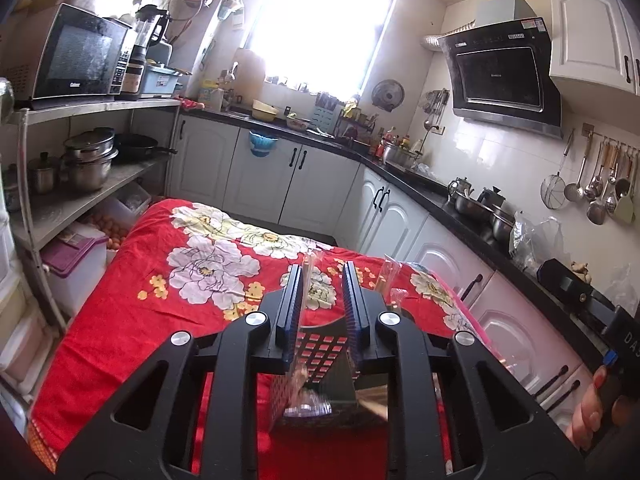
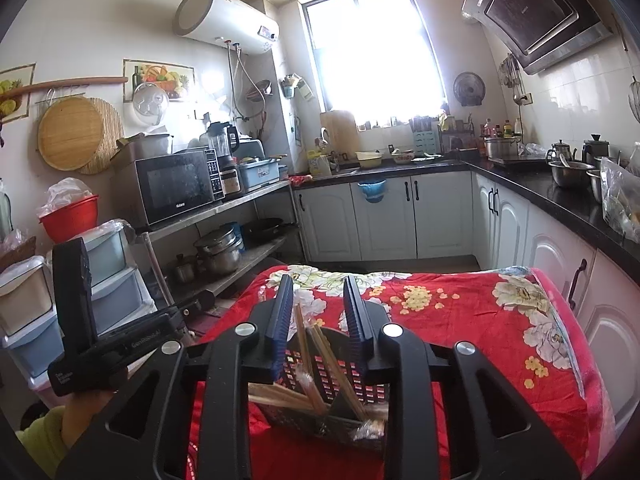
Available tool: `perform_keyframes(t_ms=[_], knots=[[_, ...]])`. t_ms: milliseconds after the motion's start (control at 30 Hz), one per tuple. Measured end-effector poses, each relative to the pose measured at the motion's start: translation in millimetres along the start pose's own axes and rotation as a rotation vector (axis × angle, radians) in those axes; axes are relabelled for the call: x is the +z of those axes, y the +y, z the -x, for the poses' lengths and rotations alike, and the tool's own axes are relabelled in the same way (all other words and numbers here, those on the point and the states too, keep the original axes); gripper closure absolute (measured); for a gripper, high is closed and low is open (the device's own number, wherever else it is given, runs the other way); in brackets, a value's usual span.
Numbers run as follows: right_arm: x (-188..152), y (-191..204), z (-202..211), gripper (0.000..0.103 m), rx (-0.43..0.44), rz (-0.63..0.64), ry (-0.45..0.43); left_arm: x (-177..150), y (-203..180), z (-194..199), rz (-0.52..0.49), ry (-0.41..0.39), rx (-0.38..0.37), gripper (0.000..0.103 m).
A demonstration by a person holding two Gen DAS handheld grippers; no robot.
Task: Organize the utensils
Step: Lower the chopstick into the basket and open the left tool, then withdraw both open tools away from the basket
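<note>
You're at the drop-off: both the left gripper (image 1: 322,300) and right gripper (image 2: 320,312) hang open over the black basket (image 2: 340,376), so back out toward 6 o'clock without snagging the wrapped chopsticks (image 2: 316,364).

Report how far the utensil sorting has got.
Done: several wooden chopsticks, some in clear wrappers, already stand in the black perforated basket on the red floral cloth.

In hand: nothing gripped. The right gripper and left gripper both hover over the basket, jaws parted; a clear wrapper stands between the left fingers, apparently loose.

Left: no loose utensils show on the cloth, so little seems to remain.
</note>
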State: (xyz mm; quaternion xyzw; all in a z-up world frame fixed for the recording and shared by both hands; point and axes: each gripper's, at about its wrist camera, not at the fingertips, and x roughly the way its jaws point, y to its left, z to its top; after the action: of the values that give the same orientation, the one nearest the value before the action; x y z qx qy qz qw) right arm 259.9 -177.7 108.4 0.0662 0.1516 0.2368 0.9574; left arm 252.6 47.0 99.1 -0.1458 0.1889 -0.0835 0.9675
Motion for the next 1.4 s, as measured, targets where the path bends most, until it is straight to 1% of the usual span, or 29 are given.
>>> perform_keyframes(t_ms=[67,133,233,367,433,500,567,633,700,867,967,1067,1200,1267,1300,1400], knots=[[-1,1,2,0.071,-0.002,0.001,0.003,0,1,4,0.004,0.003,-0.003,0.082],[-3,1,6,0.069,-0.001,0.001,0.005,-2,0,9,0.004,0.009,-0.008,0.078],[-6,2,12,0.064,0.0,-0.002,0.009,-4,-2,16,0.003,0.016,-0.019,0.071],[-9,3,18,0.057,0.004,-0.005,0.011,-9,-4,24,-0.002,0.022,-0.024,0.057],[-12,3,21,0.055,0.006,-0.006,0.015,-12,-6,29,-0.004,0.029,-0.025,0.055],[-18,4,25,0.054,0.002,-0.003,0.018,-17,-7,33,-0.004,0.033,-0.031,0.05],[-24,4,30,0.053,0.0,-0.003,0.028,-22,-9,38,-0.014,0.037,-0.031,0.047],[-32,4,35,0.05,-0.001,-0.002,0.038,-27,-10,43,-0.018,0.043,-0.033,0.046],[-38,5,39,0.047,-0.001,-0.001,0.049,-33,-10,47,-0.014,0.047,-0.037,0.041],[-56,8,46,0.044,-0.007,0.002,0.076,-48,-11,57,-0.014,0.06,-0.045,0.034],[-63,10,50,0.042,-0.005,-0.001,0.09,-56,-12,63,-0.02,0.066,-0.046,0.028],[-73,13,55,0.04,-0.01,0.005,0.097,-64,-14,70,-0.033,0.07,-0.045,0.026],[-85,17,58,0.038,-0.009,0.006,0.118,-73,-14,75,-0.041,0.076,-0.043,0.02],[-91,18,59,0.036,-0.012,0.007,0.129,-78,-13,78,-0.042,0.084,-0.043,0.019],[-95,19,59,0.035,-0.01,0.007,0.135,-81,-11,79,-0.041,0.088,-0.041,0.016],[-102,21,60,0.032,-0.016,0.017,0.15,-87,-7,81,-0.038,0.097,-0.034,0.013]])
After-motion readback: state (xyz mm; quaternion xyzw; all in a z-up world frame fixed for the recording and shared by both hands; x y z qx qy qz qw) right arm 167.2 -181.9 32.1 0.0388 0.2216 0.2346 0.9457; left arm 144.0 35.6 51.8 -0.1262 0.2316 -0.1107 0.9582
